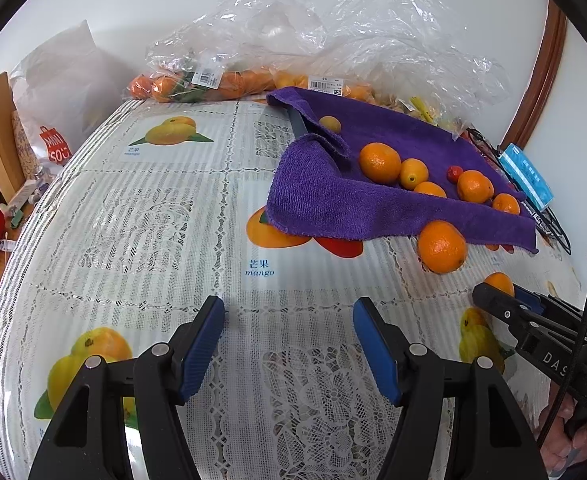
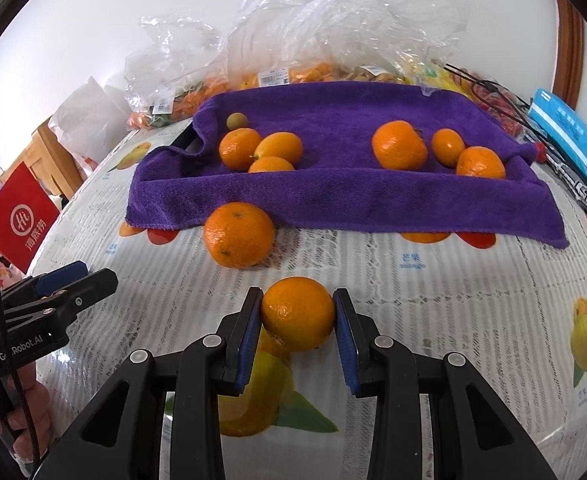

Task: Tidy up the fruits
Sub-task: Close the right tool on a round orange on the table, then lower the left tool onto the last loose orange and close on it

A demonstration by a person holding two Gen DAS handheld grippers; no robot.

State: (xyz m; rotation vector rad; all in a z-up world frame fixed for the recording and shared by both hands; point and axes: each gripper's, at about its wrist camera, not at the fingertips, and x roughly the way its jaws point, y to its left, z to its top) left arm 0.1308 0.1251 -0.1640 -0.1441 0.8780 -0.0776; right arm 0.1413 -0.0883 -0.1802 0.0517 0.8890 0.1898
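My right gripper (image 2: 298,314) is shut on a small orange (image 2: 298,312), held just above the tablecloth; it also shows in the left wrist view (image 1: 500,282). A larger orange (image 2: 238,235) lies on the cloth in front of a purple towel (image 2: 333,196). The towel holds several oranges and kumquats in two groups, left (image 2: 240,148) and right (image 2: 399,145). My left gripper (image 1: 288,320) is open and empty, over the tablecloth to the left of the towel (image 1: 333,204).
Clear plastic bags (image 2: 333,20) with more fruit lie behind the towel by the wall. A blue tissue pack (image 2: 569,136) and black cables (image 2: 493,92) are at the right. A red bag (image 2: 23,216) stands off the table's left edge.
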